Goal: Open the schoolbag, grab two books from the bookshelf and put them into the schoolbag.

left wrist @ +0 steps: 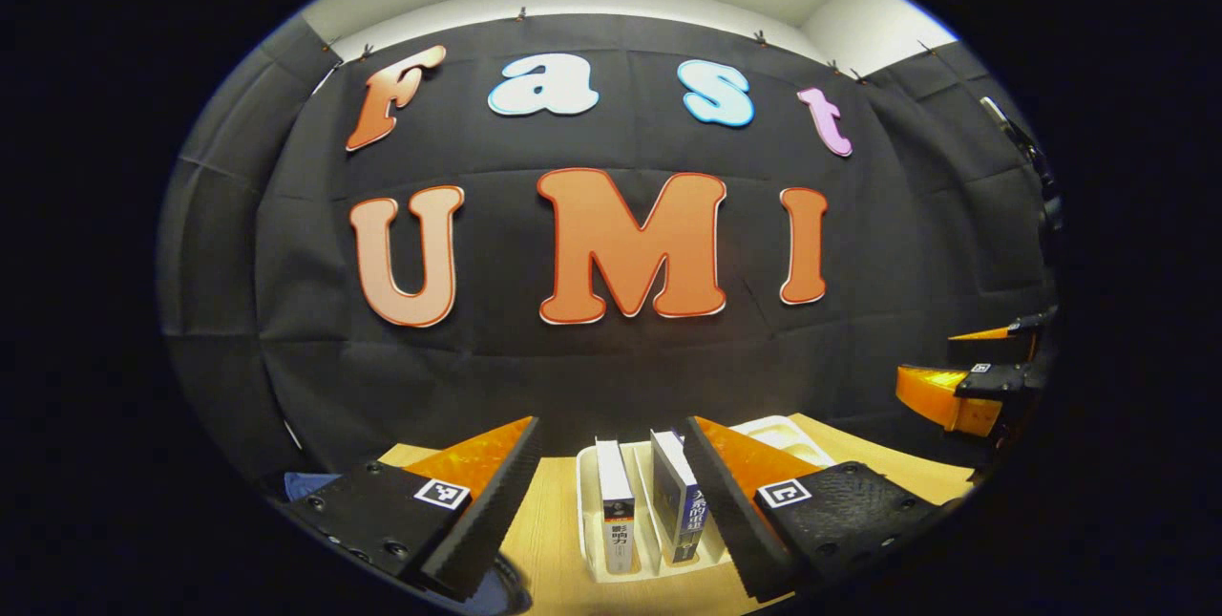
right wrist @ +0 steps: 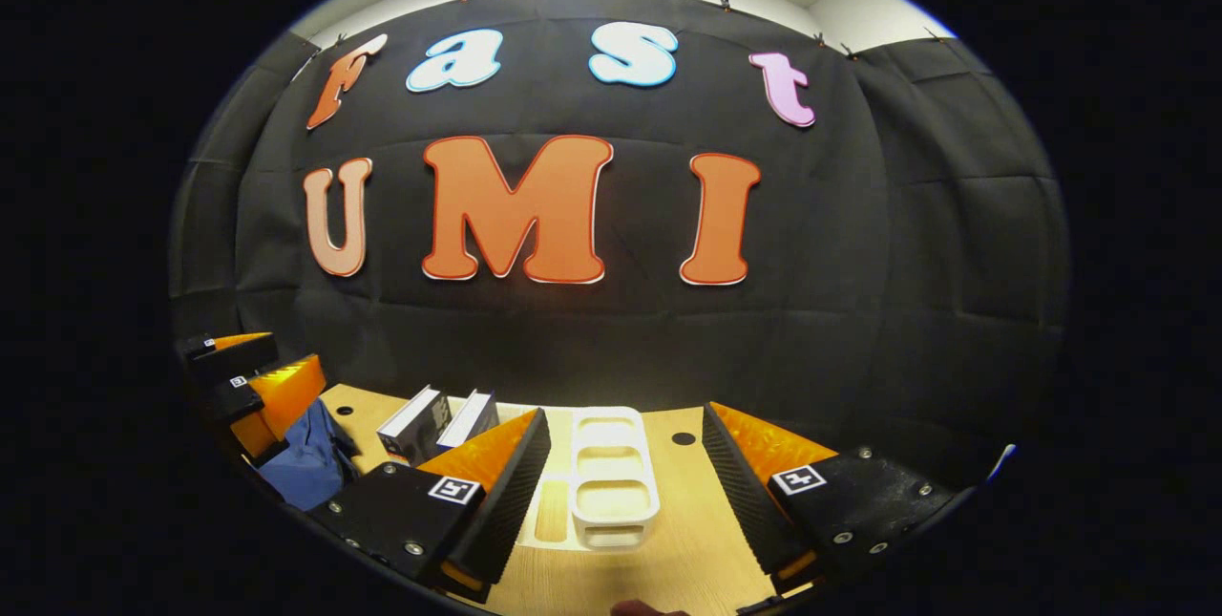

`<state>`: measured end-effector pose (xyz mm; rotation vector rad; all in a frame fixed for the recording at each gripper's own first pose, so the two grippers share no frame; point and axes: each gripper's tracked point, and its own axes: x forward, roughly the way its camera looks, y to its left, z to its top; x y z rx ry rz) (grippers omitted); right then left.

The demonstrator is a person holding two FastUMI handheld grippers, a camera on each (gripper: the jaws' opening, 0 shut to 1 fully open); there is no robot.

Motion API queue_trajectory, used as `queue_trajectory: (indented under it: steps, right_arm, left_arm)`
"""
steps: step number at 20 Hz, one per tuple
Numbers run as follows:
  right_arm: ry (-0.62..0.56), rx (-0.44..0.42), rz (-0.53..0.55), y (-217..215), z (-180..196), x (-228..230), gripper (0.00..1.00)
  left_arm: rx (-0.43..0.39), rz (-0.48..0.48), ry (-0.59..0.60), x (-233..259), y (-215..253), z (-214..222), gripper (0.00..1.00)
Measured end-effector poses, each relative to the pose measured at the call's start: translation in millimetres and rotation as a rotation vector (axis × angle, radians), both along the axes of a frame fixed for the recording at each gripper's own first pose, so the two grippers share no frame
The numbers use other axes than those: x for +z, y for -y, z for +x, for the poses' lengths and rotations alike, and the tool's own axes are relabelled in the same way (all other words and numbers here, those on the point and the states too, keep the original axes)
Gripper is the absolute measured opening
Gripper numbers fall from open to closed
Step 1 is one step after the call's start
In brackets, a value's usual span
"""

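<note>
Two books (left wrist: 644, 511) stand upright in the white rack (left wrist: 592, 540), dead ahead of your left gripper (left wrist: 611, 511).

Your left gripper hangs with its jaws spread wide and nothing between them; the books sit just past its fingertips, spines toward you and long axes vertical, side by side in separate slots. In the right gripper view the same books (right wrist: 434, 420) lie off to the left, so I judge your left hand the nearer one for them. Your right gripper (right wrist: 625, 501) is likewise released and empty, facing the bare end of the rack (right wrist: 616, 473). The blue schoolbag (right wrist: 310, 463) lies on the wooden table (right wrist: 687, 540) at the far left of that view, beside the books, under your left gripper (right wrist: 253, 387) as it appears there; whether it is open I cannot tell.
</note>
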<state>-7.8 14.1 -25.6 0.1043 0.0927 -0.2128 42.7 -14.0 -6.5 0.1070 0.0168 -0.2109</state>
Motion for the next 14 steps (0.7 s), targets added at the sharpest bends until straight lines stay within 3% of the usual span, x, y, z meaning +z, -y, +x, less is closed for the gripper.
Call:
queue_trajectory:
  steps: [5,14]
  right_arm:
    - [-0.039,-0.019,0.003,-23.9,0.7,-8.3,0.95]
    - [-0.026,0.025,-0.014,-41.6,18.2,-5.3,0.95]
  left_arm:
    - [-0.016,-0.011,-0.04,-14.6,-28.2,16.2,0.94]
    - [0.06,-0.012,-0.032,-13.0,-59.9,21.6,0.94]
